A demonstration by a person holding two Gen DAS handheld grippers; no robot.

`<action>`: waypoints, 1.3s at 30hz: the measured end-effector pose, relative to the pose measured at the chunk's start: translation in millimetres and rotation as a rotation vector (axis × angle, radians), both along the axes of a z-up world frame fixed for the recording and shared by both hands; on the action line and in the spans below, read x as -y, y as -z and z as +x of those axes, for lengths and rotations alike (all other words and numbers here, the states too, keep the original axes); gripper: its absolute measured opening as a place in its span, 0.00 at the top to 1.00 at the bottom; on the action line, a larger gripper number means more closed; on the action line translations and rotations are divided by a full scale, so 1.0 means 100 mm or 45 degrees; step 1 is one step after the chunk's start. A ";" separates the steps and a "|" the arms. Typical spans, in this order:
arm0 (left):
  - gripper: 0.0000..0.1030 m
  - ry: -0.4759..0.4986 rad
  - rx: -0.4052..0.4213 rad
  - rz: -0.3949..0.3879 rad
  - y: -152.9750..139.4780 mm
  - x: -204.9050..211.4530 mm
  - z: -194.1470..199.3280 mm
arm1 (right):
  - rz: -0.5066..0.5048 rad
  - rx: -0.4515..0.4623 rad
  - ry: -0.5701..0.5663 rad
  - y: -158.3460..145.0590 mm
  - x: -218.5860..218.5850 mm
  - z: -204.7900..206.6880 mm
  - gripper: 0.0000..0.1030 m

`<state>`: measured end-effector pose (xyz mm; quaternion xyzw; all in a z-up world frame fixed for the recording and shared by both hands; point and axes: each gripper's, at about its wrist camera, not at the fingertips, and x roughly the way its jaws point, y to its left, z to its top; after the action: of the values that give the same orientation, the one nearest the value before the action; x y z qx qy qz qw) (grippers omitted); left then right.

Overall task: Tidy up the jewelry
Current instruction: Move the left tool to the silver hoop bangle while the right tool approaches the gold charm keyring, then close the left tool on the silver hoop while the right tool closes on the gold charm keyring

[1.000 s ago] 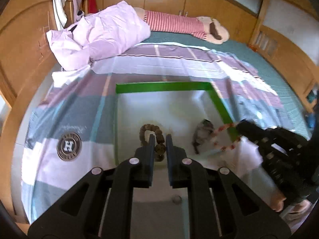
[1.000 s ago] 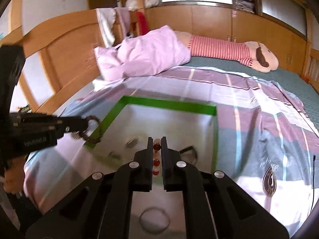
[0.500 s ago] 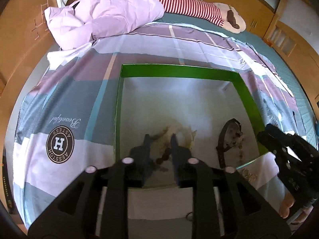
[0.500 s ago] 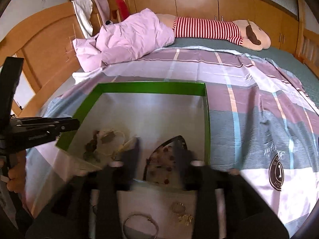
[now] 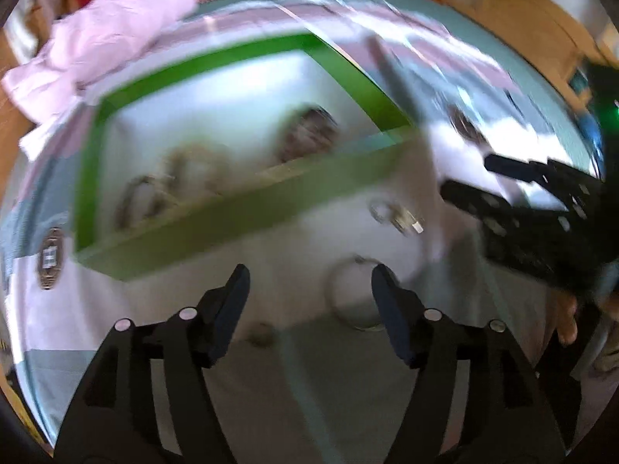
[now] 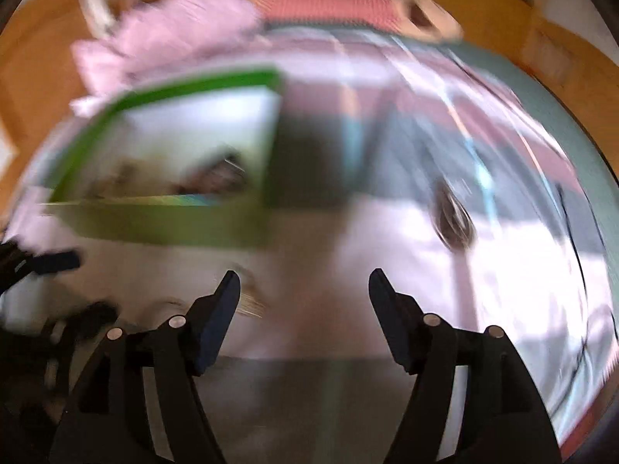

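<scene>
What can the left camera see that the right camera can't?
Only the left wrist view shows the thin ring lying between its open fingers, plus small silver bits nearer the box. Only the right wrist view shows a dark badge on the bedspread, out to the right. Both show the green box with blurry jewelry inside, the pink pillow, and the other gripper: the right gripper in the left view, the left gripper in the right. Both are open and empty.
</scene>
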<state>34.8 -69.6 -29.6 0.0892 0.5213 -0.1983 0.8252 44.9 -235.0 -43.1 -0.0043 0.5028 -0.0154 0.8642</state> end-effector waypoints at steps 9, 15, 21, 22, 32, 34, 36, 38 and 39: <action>0.48 0.014 -0.062 0.087 0.39 0.24 0.03 | -0.036 -0.030 -0.055 0.12 -0.14 0.00 0.34; 0.55 -0.034 -0.092 0.105 0.47 0.14 0.08 | -0.086 -0.023 -0.104 0.17 -0.24 -0.03 0.34; 0.49 -0.071 -0.100 0.116 0.47 0.06 0.11 | -0.094 -0.028 -0.105 0.20 -0.25 -0.02 0.34; 0.49 -0.073 -0.102 0.117 0.47 0.06 0.12 | -0.094 -0.030 -0.104 0.20 -0.25 -0.02 0.34; 0.44 -0.152 -0.036 0.274 0.43 -0.10 0.22 | -0.086 -0.039 -0.104 0.21 -0.24 0.01 0.34; 0.44 -0.231 -0.032 0.324 0.43 -0.25 0.31 | -0.085 -0.040 -0.104 0.21 -0.24 0.01 0.34; 0.44 -0.300 -0.065 0.285 0.42 -0.40 0.39 | -0.078 -0.037 -0.106 0.21 -0.24 0.01 0.34; 0.45 -0.326 -0.100 0.193 0.37 -0.51 0.42 | -0.040 -0.033 -0.125 0.20 -0.25 0.00 0.34; 0.44 -0.322 -0.111 0.141 0.33 -0.54 0.42 | -0.011 -0.031 -0.144 0.19 -0.27 0.00 0.34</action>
<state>77.0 -16.0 -63.0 0.0595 0.5738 -0.0673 0.8140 44.6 -208.0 -62.2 -0.0366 0.5124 0.0313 0.8574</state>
